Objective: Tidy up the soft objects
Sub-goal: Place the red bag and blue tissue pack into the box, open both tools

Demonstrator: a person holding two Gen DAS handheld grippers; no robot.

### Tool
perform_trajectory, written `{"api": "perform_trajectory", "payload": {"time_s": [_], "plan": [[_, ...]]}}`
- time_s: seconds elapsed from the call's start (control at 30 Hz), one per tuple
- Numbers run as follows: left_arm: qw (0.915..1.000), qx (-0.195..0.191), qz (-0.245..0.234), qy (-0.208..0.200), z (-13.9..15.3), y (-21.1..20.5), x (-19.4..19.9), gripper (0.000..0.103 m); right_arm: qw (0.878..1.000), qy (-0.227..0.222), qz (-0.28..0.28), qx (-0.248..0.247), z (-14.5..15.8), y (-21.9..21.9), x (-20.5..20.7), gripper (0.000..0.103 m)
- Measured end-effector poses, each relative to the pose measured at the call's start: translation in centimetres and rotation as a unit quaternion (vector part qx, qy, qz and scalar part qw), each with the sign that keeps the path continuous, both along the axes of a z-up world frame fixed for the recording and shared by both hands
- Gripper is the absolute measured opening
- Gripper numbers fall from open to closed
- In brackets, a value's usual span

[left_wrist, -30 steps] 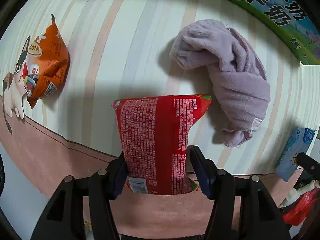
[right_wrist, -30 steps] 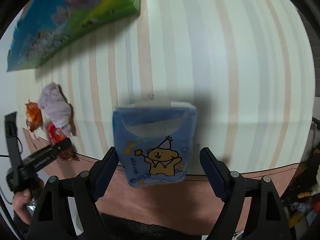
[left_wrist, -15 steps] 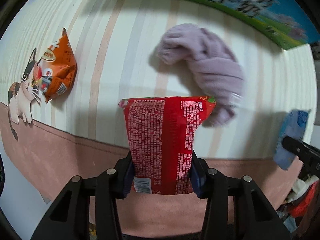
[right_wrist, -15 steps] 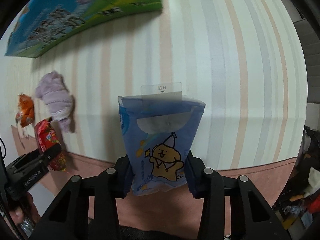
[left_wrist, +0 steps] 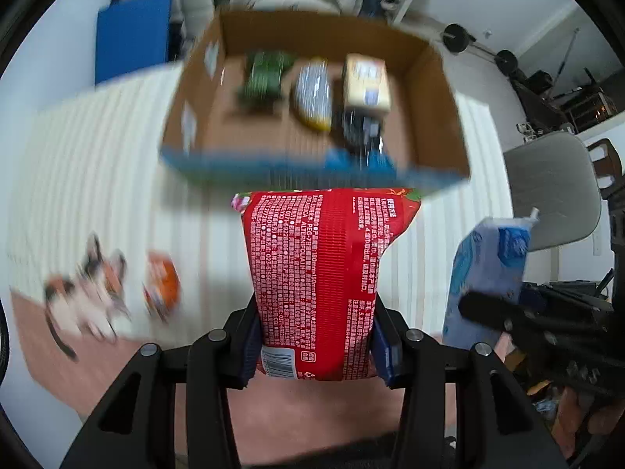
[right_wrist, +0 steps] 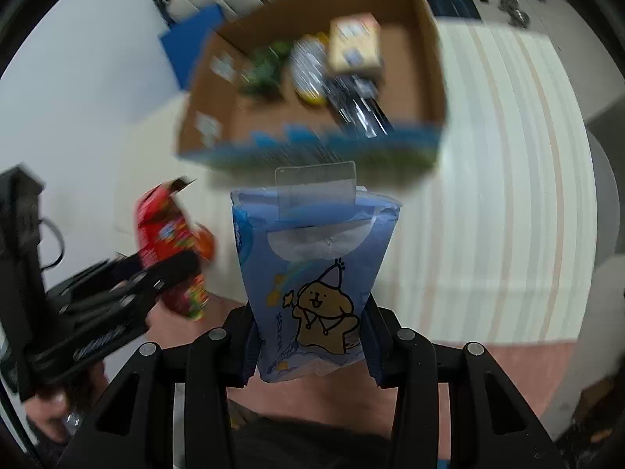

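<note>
My left gripper (left_wrist: 316,348) is shut on a red printed packet (left_wrist: 320,273) and holds it upright above the striped cloth. My right gripper (right_wrist: 308,344) is shut on a blue tissue pack (right_wrist: 312,281) with a cartoon animal on it. The blue pack also shows at the right of the left wrist view (left_wrist: 488,277), and the red packet at the left of the right wrist view (right_wrist: 168,234). An open cardboard box (left_wrist: 437,90) stands ahead of both grippers. An orange snack bag (left_wrist: 162,289) lies on the cloth at the left, blurred.
The box (right_wrist: 429,39) holds a green item (left_wrist: 265,78), a silver-blue pouch (left_wrist: 312,90), a yellow pack (left_wrist: 367,82) and a dark item. A grey chair (left_wrist: 554,191) stands to the right. Gym gear stands behind the box. A cat picture (left_wrist: 90,293) marks the cloth's left corner.
Both grippers have lifted and tilted up with their packs. The views swung from the cloth to the open box. The purple towel has left both views.
</note>
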State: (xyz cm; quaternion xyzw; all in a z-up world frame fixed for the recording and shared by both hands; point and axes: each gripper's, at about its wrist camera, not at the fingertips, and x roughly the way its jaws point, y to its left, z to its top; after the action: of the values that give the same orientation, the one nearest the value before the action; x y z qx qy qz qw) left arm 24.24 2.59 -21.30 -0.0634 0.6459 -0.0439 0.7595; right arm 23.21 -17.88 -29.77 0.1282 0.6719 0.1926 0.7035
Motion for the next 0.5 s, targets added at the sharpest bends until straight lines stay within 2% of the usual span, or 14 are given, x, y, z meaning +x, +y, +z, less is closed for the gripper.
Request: {"api": "perform_trajectory", "payload": {"time_s": [0.07, 0.1, 0.23, 0.33, 0.43, 0.5], "plan": [[0.9999, 0.007, -0.012, -0.010, 1.4, 0.4, 3.6, 0.043, 1.000, -0.016, 0.000, 0.004, 2.1, 0.0, 2.5, 0.046], [0.9998, 0.010, -0.014, -0.013, 1.1, 0.9, 4.6, 0.043, 1.000, -0.024, 0.001, 0.000, 2.9, -0.2, 4.1, 0.046], [0.9999, 0.004, -0.011, 0.007, 0.6, 2.4, 10.7, 0.043, 1.000, -0.026, 0.000, -0.010, 3.3, 2.6, 9.7, 0.046], [0.9990, 0.009, -0.008, 0.042, -1.9, 3.6, 15.0, 0.043, 0.999, -0.025, 0.004, -0.031, 2.6, 2.9, 12.9, 0.046], [0.9965, 0.026, -0.014, 0.078, -4.9, 4.3, 18.4, 0.043, 0.998, -0.019, 0.010, -0.053, 0.7, 4.7, 15.9, 0.046], [0.9949, 0.033, -0.016, 0.094, -6.8, 4.5, 19.4, 0.043, 0.997, -0.016, 0.021, -0.071, -0.7, 6.0, 17.1, 0.046]]}}
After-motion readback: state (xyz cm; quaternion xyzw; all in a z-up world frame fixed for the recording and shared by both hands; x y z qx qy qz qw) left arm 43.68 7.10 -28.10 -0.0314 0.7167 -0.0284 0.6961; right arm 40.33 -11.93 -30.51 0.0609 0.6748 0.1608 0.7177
